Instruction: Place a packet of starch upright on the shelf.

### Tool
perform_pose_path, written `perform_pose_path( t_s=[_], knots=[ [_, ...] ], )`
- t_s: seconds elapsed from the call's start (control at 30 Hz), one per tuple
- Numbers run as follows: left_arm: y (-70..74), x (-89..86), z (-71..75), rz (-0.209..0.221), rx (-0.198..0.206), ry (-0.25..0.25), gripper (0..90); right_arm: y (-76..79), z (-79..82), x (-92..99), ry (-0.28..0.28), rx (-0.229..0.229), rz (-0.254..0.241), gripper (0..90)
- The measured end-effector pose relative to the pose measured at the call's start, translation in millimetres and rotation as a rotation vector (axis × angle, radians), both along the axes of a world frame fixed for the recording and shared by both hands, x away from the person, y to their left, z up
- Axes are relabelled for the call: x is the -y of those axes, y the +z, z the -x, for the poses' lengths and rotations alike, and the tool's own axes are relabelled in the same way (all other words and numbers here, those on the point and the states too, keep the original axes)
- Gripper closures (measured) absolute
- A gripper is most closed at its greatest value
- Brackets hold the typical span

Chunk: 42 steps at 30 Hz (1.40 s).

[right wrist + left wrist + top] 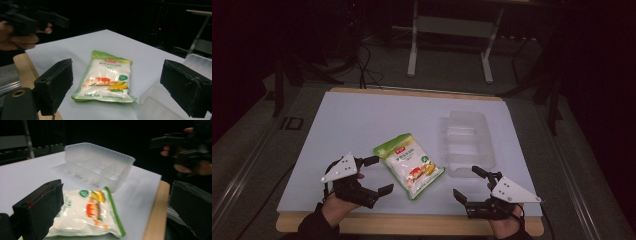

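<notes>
Green-edged white food packet [409, 165] flat beside clear tray [468, 145]

Snack bag and divided tray side by side on the worktop [362, 115].

The snack bag [409, 165] lies flat near the front middle; the plastic compartment tray [467, 142] sits just right of it and reaches farther back. The left claw [373, 175] is left of the bag, the right claw [471, 184] before the tray's near end.
</notes>
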<state>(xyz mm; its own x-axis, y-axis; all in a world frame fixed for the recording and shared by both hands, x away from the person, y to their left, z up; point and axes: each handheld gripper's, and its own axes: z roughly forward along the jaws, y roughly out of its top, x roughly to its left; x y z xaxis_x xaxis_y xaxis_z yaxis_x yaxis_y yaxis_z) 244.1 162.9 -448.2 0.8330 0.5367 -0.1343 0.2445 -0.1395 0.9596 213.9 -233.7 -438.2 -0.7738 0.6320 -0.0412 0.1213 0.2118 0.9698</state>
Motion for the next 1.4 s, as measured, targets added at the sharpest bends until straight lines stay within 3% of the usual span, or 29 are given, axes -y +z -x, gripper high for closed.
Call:
perform_pose_path(
  t_s=[0.17, 0.2, 0.3, 0.7, 0.93, 1.03, 1.23, 1.33, 1.4],
  knots=[
    [2.2, 0.6, -8.1, -0.028, 0.002, 0.018, 0.1, 2.8, 2.2, -0.8, -0.017, 0.016, -0.013, 10.7],
    [1.8, 1.5, -16.4, -0.047, -0.01, 0.034, 0.1, 4.6, 3.7, -1.3, -0.029, 0.032, -0.033, 10.5],
    [-0.9, 2.1, -25.2, -0.069, -0.023, 0.054, 0.1, 5.8, 4.5, -1.9, -0.023, 0.043, -0.026, 10.4],
    [-27.4, -13.0, -69.3, -0.074, -0.106, 0.2, 1.0, 3.0, 7.1, -9.9, 0.026, 0.032, 0.023, 10.0],
    [-47.4, -19.9, -99.4, -0.067, -0.234, 0.26, 1.0, 3.8, 8.6, -10.2, 0.027, 0.03, 0.011, 10.0],
    [-57.4, -20.0, -110.2, -0.077, -0.288, 0.258, 1.0, 3.4, 8.5, -9.9, 0.024, 0.024, 0.007, 10.0],
    [-73.5, -12.5, -119.0, -0.131, -0.37, 0.263, 3.7, 1.7, 7.5, -10.5, 0.029, 0.007, 0.009, 10.0],
    [-77.2, -9.2, -119.8, -0.153, -0.388, 0.265, 5.6, 1.1, 7.3, -10.8, 0.033, 0.004, 0.012, 10.0],
    [-79.9, -8.2, -121.2, -0.148, -0.417, 0.252, 5.9, 0.9, 7.0, -11.4, 0.028, 0.002, 0.019, 10.0]
  ],
)
